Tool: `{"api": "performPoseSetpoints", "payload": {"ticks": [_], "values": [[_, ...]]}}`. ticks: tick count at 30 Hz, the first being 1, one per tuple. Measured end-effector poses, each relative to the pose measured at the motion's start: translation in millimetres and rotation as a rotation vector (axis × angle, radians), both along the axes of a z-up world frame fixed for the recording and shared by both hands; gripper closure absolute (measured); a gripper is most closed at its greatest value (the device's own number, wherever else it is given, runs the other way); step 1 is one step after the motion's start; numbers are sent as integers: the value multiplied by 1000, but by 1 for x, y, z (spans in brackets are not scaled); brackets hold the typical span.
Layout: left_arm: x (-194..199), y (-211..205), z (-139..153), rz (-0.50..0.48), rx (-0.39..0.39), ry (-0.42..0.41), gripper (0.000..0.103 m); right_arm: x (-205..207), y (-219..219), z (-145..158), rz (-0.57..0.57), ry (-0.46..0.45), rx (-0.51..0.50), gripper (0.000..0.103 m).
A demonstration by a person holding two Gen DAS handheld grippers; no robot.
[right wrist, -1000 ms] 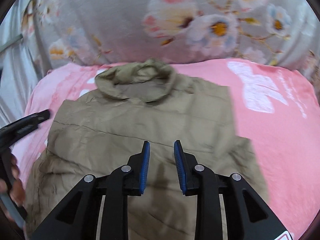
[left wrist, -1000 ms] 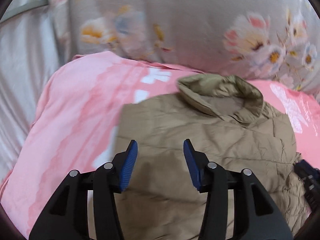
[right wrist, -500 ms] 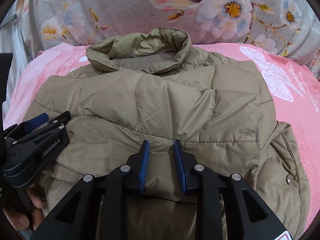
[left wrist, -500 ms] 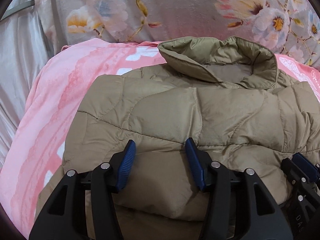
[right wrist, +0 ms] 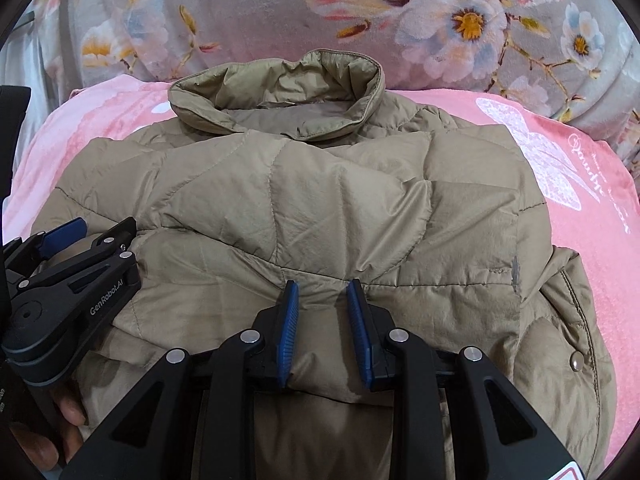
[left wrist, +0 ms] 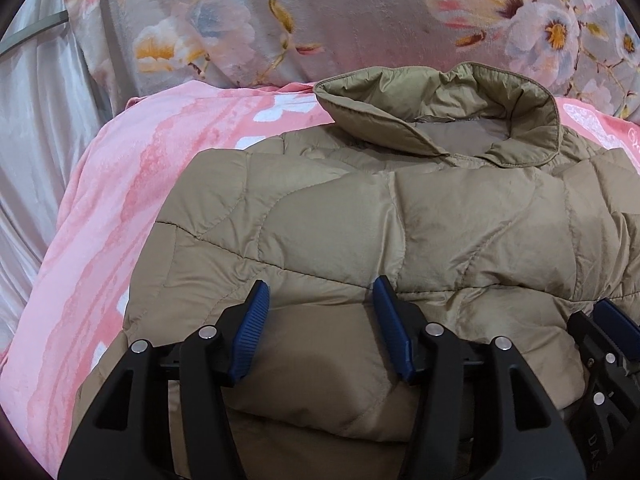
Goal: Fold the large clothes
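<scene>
A tan quilted puffer jacket [left wrist: 400, 216] lies on a pink blanket [left wrist: 112, 216], its collar [left wrist: 436, 116] toward the far side and its lower part folded up over the body. My left gripper [left wrist: 320, 292] has its jaws wide apart, with the folded edge bulging between them. My right gripper [right wrist: 322, 288] has its jaws narrowly apart around a ridge of the same fold. The jacket fills the right wrist view [right wrist: 304, 208] too. The left gripper shows at the left of that view [right wrist: 76, 236]. Whether either holds the fabric is unclear.
A grey floral blanket [left wrist: 320, 20] rises behind the jacket. Pale satin fabric [left wrist: 36, 120] lies to the far left. The pink blanket with a white butterfly print [right wrist: 552, 160] extends to the right of the jacket. A snap button [right wrist: 577, 360] shows on the jacket's right side.
Both grippers moved forward toward the collar, carrying the jacket's lower part up over its body. In the last half second they barely moved.
</scene>
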State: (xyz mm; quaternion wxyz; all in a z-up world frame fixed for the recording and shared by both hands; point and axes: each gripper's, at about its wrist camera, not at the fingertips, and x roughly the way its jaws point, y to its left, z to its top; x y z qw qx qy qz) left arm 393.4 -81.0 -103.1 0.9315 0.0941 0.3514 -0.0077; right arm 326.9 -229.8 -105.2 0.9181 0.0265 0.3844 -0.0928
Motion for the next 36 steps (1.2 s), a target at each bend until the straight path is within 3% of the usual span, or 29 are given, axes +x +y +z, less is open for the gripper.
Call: {"api": "performPoseSetpoints", "payload": {"ticks": [11, 17, 20, 21, 24, 26, 27, 29, 35, 36], "values": [[0, -9, -3, 7, 66, -3, 50, 2, 3, -2, -5, 3, -11, 76], [1, -8, -3, 17, 73, 3, 46, 3, -3, -1, 2, -1, 42, 75], [0, 6, 6, -34, -37, 21, 39, -3, -20, 3, 35, -14, 164, 72], [1, 16, 12, -79, -110, 52, 35, -4, -24, 7, 46, 0, 192, 71], [6, 39, 40, -110, -246, 84, 34, -7, -44, 30, 67, -5, 261, 70], [16, 47, 62, -97, -306, 66, 34, 1, -61, 51, 52, -40, 300, 69], [29, 52, 75, -91, -375, 69, 34, 7, -69, 56, 39, -52, 325, 67], [58, 51, 85, -102, -473, 115, 34, 30, -90, 65, 4, -88, 414, 62], [135, 29, 68, -63, -567, 239, 35, 104, -121, 42, -84, -14, 653, 61], [143, 27, 62, -52, -572, 259, 45, 111, -122, 37, -93, -1, 669, 64]]}}
